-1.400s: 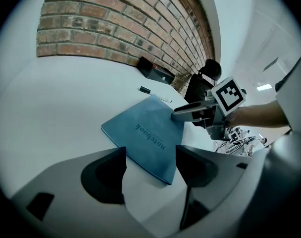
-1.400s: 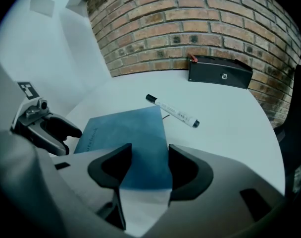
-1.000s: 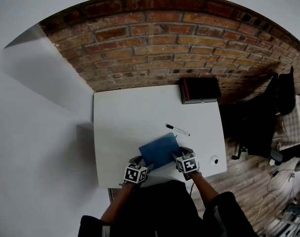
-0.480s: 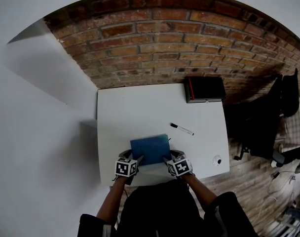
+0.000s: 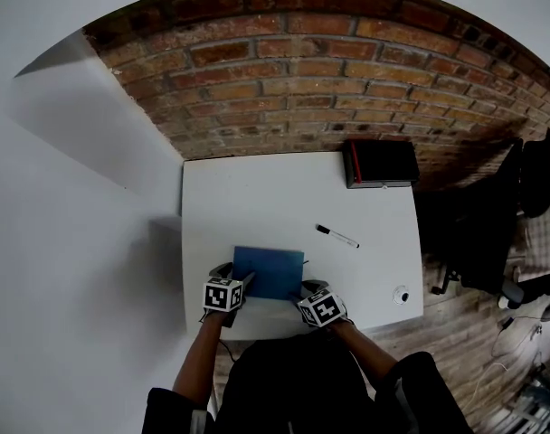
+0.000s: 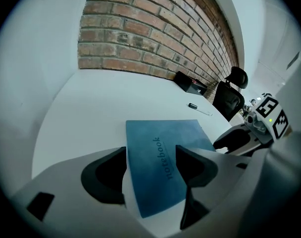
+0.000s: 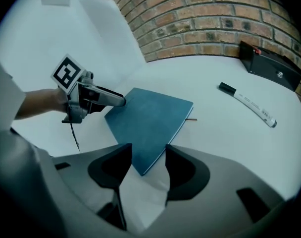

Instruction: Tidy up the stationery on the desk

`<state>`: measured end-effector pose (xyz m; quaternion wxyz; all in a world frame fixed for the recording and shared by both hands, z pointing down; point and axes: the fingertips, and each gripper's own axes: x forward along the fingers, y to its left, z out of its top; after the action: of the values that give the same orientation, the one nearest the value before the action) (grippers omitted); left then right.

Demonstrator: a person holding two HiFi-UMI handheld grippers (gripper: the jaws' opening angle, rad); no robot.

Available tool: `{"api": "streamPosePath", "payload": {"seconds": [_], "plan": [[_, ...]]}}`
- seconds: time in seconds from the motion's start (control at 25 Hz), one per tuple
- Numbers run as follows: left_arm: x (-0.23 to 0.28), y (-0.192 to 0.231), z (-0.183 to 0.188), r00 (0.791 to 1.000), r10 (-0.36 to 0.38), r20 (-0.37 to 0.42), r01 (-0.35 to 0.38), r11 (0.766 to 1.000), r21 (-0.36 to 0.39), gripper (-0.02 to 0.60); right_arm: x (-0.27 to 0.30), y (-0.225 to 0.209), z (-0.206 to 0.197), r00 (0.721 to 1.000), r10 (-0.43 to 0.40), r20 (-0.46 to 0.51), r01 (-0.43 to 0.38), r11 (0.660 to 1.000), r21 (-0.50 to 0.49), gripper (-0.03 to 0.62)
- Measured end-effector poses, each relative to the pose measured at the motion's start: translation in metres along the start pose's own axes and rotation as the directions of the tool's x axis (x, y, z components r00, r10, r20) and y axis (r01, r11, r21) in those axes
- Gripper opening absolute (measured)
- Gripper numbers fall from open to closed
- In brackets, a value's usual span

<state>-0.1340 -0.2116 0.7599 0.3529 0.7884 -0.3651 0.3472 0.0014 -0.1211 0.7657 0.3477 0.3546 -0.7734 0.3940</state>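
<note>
A blue notebook (image 5: 269, 272) lies flat near the front edge of the white desk (image 5: 257, 197), its sides square to the desk. My left gripper (image 5: 228, 292) is at its near left corner and my right gripper (image 5: 318, 304) at its near right corner. In the left gripper view the notebook (image 6: 163, 157) runs between the wide-apart jaws of the left gripper (image 6: 150, 155). In the right gripper view a corner of the notebook (image 7: 150, 120) sits between the open jaws of the right gripper (image 7: 148, 152). A white marker pen with a black cap (image 5: 337, 235) lies to the far right.
A black box with a red edge (image 5: 380, 163) stands at the desk's far right corner against the brick wall. A small white round object (image 5: 401, 295) sits near the front right corner. A black office chair (image 5: 492, 224) stands right of the desk.
The notebook has turned from tilted to square with the desk and slid left. Both grippers have moved left along with it.
</note>
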Motion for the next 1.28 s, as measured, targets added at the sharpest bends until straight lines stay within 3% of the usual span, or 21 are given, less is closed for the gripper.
{"api": "streamPosePath", "payload": {"seconds": [0.08, 0.2, 0.36, 0.48, 0.76, 0.88, 1.08, 1.2, 1.28], "plan": [[-0.008, 0.005, 0.001, 0.999, 0.03, 0.037, -0.029, 0.999, -0.033, 0.305, -0.008, -0.005, 0.009, 0.999, -0.015, 0.032, 0.016, 1.0, -0.027, 0.225], [-0.027, 0.011, -0.001, 0.99, 0.08, 0.117, -0.063, 0.988, -0.142, 0.305, -0.02, -0.012, 0.042, 0.995, -0.018, 0.1, 0.027, 0.995, -0.097, 0.225], [-0.043, -0.004, -0.018, 0.979, 0.106, 0.174, -0.047, 0.948, -0.313, 0.305, -0.014, -0.007, 0.085, 0.993, 0.054, 0.109, -0.024, 0.965, -0.262, 0.225], [-0.047, -0.018, -0.033, 0.974, 0.131, 0.182, -0.039, 0.897, -0.44, 0.305, 0.001, 0.008, 0.105, 0.992, 0.117, 0.053, -0.084, 0.906, -0.414, 0.225], [-0.046, -0.03, -0.067, 0.959, 0.252, 0.127, -0.103, 0.732, -0.674, 0.304, 0.037, 0.028, 0.122, 0.98, 0.175, -0.094, -0.195, 0.755, -0.626, 0.225], [-0.047, -0.036, -0.074, 0.949, 0.287, 0.13, -0.105, 0.676, -0.729, 0.304, 0.052, 0.025, 0.124, 0.977, 0.164, -0.138, -0.214, 0.725, -0.654, 0.225], [-0.036, -0.053, -0.069, 0.933, 0.332, 0.141, -0.104, 0.621, -0.777, 0.302, 0.067, 0.026, 0.127, 0.967, 0.186, -0.174, -0.255, 0.711, -0.656, 0.225], [-0.024, -0.063, -0.064, 0.933, 0.337, 0.126, -0.111, 0.603, -0.79, 0.302, 0.072, 0.026, 0.122, 0.959, 0.189, -0.21, -0.281, 0.705, -0.652, 0.225], [-0.016, -0.07, -0.062, 0.941, 0.316, 0.119, -0.105, 0.608, -0.787, 0.302, 0.074, 0.024, 0.119, 0.955, 0.183, -0.234, -0.293, 0.704, -0.647, 0.224]]}}
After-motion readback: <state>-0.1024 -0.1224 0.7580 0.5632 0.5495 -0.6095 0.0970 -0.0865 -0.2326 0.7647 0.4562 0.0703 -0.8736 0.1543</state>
